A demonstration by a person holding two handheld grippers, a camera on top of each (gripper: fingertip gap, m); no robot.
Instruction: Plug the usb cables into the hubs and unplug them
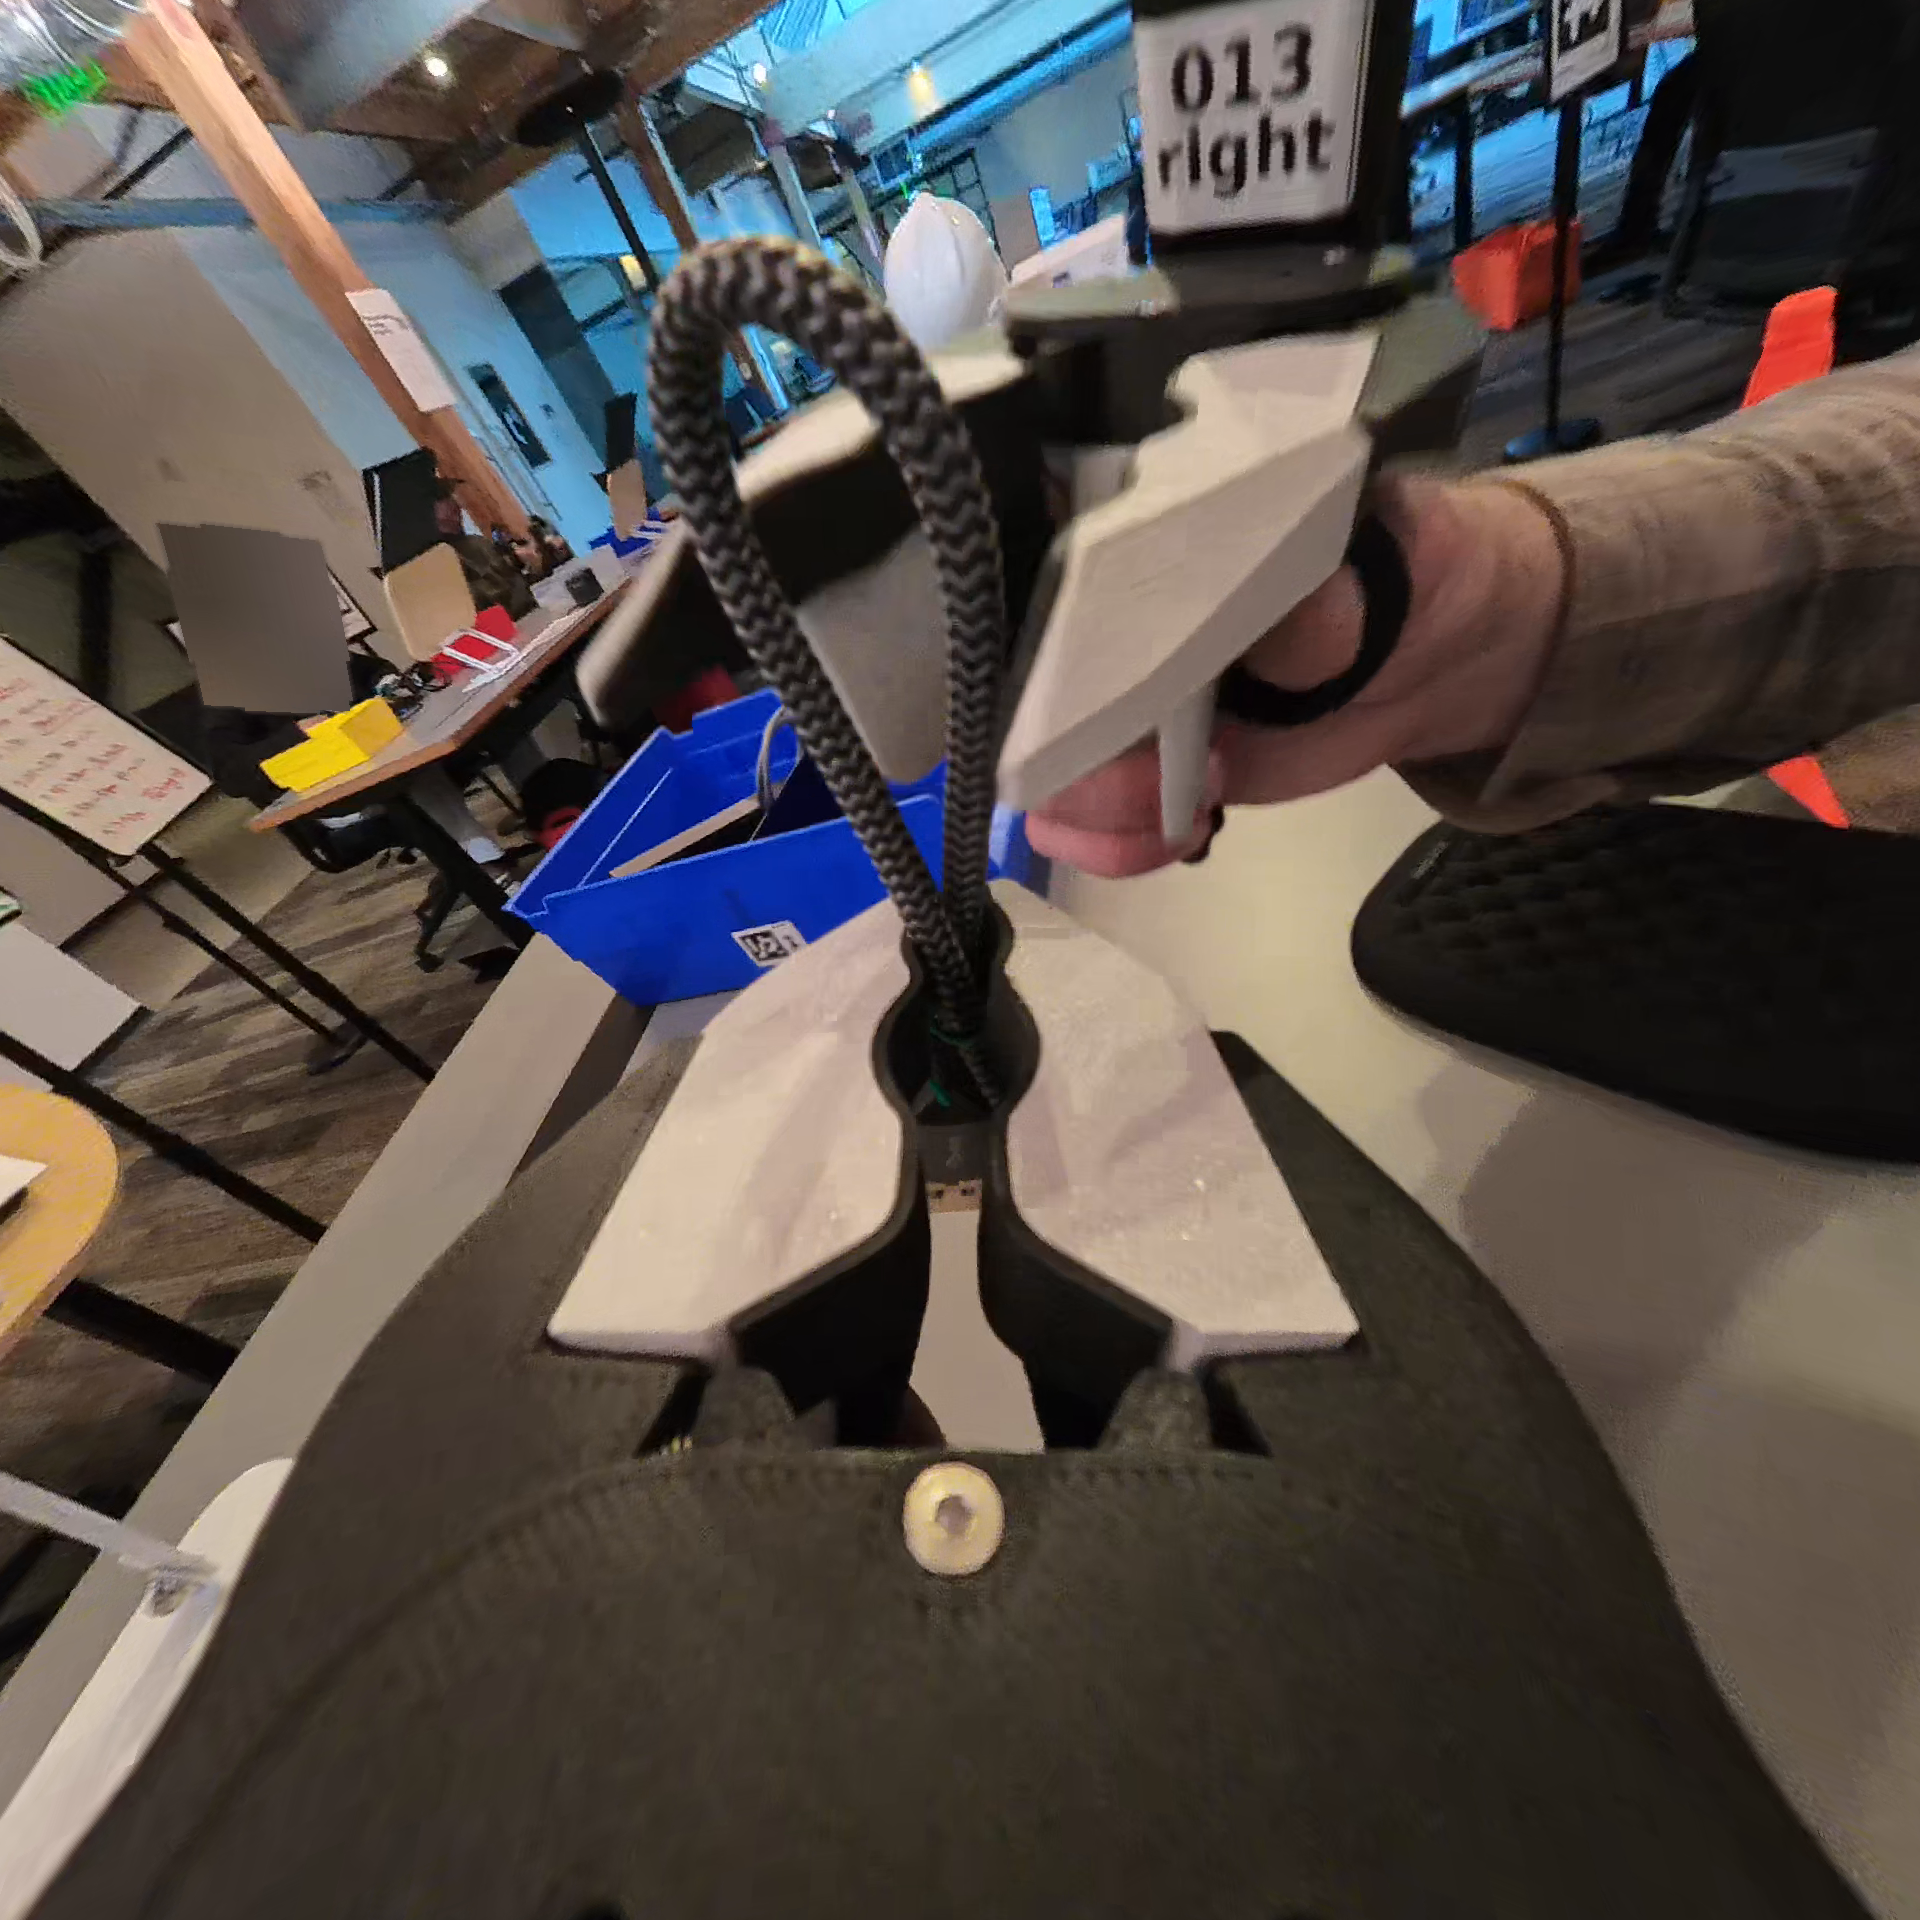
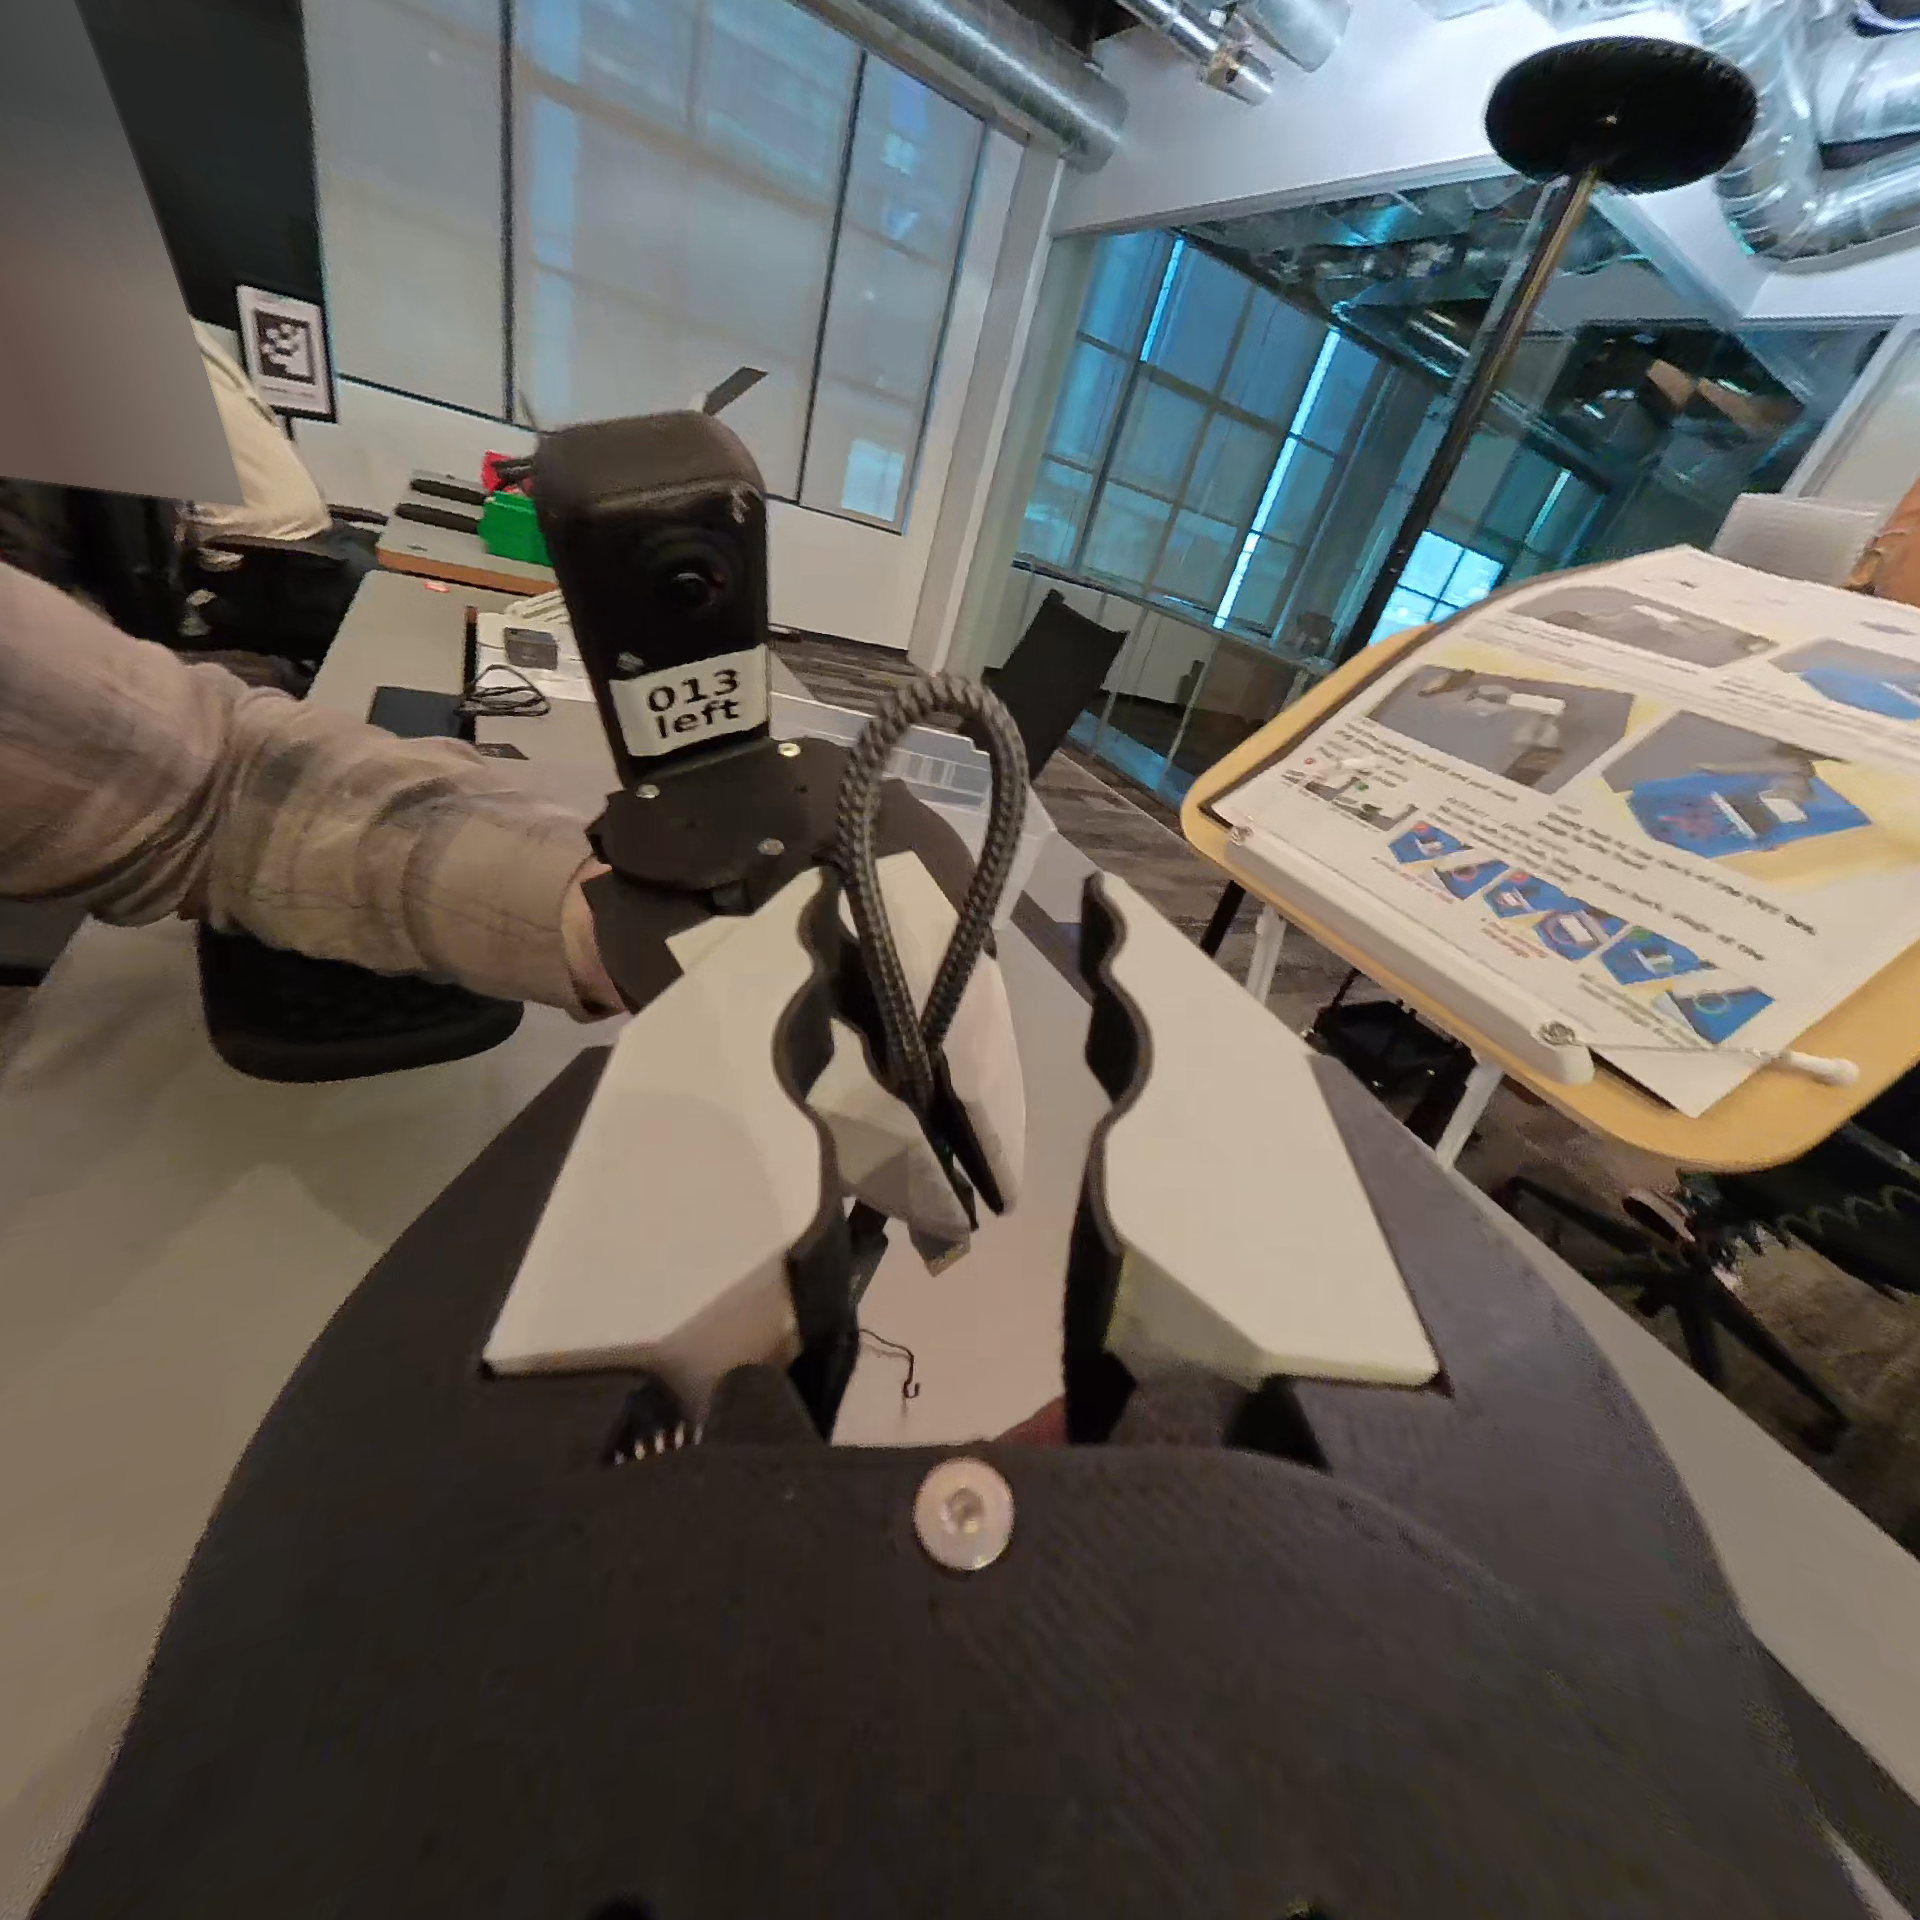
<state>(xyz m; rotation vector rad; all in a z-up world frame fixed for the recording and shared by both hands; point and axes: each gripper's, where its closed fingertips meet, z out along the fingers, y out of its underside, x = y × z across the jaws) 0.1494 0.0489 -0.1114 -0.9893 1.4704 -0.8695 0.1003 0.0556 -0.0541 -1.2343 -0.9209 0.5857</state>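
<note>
A black-and-grey braided USB cable [image 1: 790, 312] is folded into an upright loop. My left gripper [image 1: 956, 945] is shut on the loop's two lower strands, and a metal plug [image 1: 956, 1195] shows between the fingers behind the grip. My right gripper [image 1: 966, 665] faces it from beyond, one finger on each side of the loop. In the right wrist view my right gripper [image 2: 961, 925] is open, and the left gripper [image 2: 951, 1216] sits between its fingers with the cable [image 2: 997, 748] and the plug end [image 2: 940, 1262]. No hub is in view.
Both grippers hover over a grey table [image 1: 1662, 1403]. A blue bin [image 1: 707, 894] stands at its far edge. A black mesh pad [image 1: 1662, 977] lies to the right. A tilted board with printed sheets [image 2: 1558, 831] and a black pole [image 2: 1486, 364] stand beside the table. Across from one pair of fingers to the other is roughly 6 cm.
</note>
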